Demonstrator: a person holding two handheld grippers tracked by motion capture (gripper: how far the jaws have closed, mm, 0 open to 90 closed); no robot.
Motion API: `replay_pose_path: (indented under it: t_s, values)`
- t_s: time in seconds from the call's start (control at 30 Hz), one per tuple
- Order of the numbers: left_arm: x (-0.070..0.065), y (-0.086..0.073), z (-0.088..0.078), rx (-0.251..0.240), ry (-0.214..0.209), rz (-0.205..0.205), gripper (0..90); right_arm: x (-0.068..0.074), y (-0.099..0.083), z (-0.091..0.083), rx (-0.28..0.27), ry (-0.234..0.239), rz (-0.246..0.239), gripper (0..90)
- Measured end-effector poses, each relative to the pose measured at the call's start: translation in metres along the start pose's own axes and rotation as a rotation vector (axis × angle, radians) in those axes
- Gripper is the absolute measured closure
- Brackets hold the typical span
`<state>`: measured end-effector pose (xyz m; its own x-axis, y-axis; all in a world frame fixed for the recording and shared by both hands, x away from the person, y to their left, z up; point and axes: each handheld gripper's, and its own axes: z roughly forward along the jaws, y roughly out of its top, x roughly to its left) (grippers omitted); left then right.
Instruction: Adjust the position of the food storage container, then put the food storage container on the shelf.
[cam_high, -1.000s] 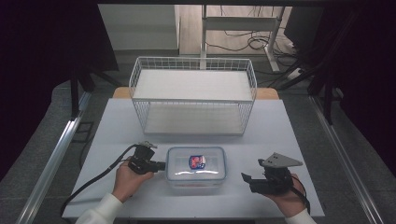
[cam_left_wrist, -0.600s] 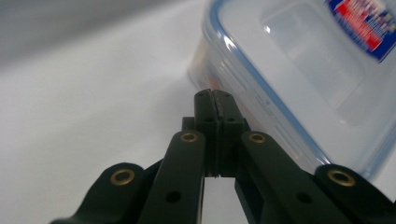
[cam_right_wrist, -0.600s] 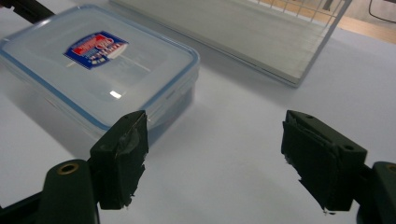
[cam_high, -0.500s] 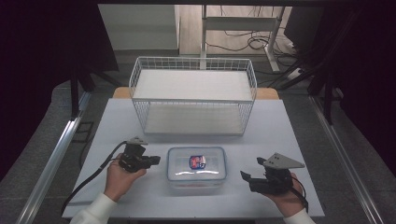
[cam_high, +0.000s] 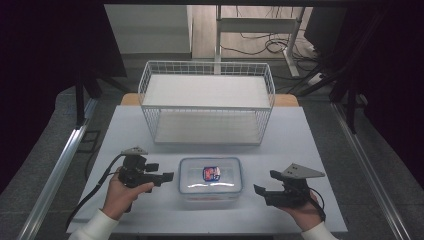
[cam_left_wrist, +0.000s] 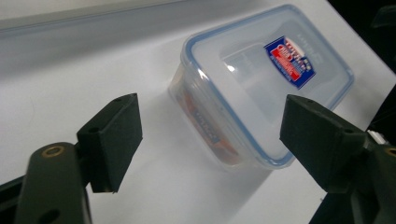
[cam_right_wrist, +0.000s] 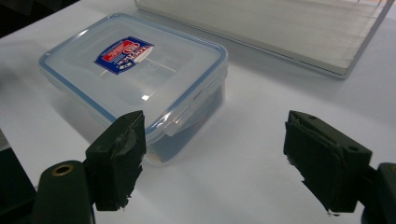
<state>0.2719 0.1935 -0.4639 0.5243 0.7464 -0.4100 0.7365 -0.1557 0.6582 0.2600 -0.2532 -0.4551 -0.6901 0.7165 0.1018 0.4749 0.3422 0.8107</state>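
Take the clear plastic container as your landmark: it sits lid-on at the near middle of the white tabletop, its lid rimmed in blue. A red, white and blue label lies on the lid; its writing is too small and blurred to read. Something orange-red shows through the container's side wall. Your left hand-held gripper is just left of the container, jaws spread wide, gripping nothing. Your right hand-held gripper is off to the container's right, a little apart, jaws likewise wide and empty. Beyond the container stands a white wire basket.
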Motion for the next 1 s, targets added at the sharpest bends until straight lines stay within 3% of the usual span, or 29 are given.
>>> replay_pose_path:
  t_s: [0.2, 0.3, 0.37, 0.63, 0.83, 1.0]
  values:
    - [-0.001, -0.003, -0.003, -0.014, 0.006, -0.007, 17.6, -0.002, 0.002, 0.003, -0.011, 0.014, 0.016, 20.6]
    - [0.000, -0.006, -0.002, -0.021, -0.041, -0.040, 17.2, -0.002, 0.003, 0.004, -0.013, 0.029, 0.031, 20.5]
    - [0.002, -0.007, -0.001, -0.024, -0.044, -0.055, 16.6, -0.002, 0.003, 0.006, -0.019, 0.049, 0.051, 20.3]
    - [0.004, -0.008, 0.003, -0.039, -0.078, -0.085, 17.0, 0.001, 0.003, 0.010, -0.017, 0.041, 0.087, 21.3]
    - [0.005, -0.010, 0.013, -0.040, -0.096, -0.104, 16.8, 0.001, 0.002, 0.015, 0.017, 0.038, 0.070, 22.4]
    - [0.007, -0.010, 0.027, -0.027, -0.148, -0.139, 16.6, 0.001, 0.003, 0.015, 0.018, 0.022, 0.067, 22.4]
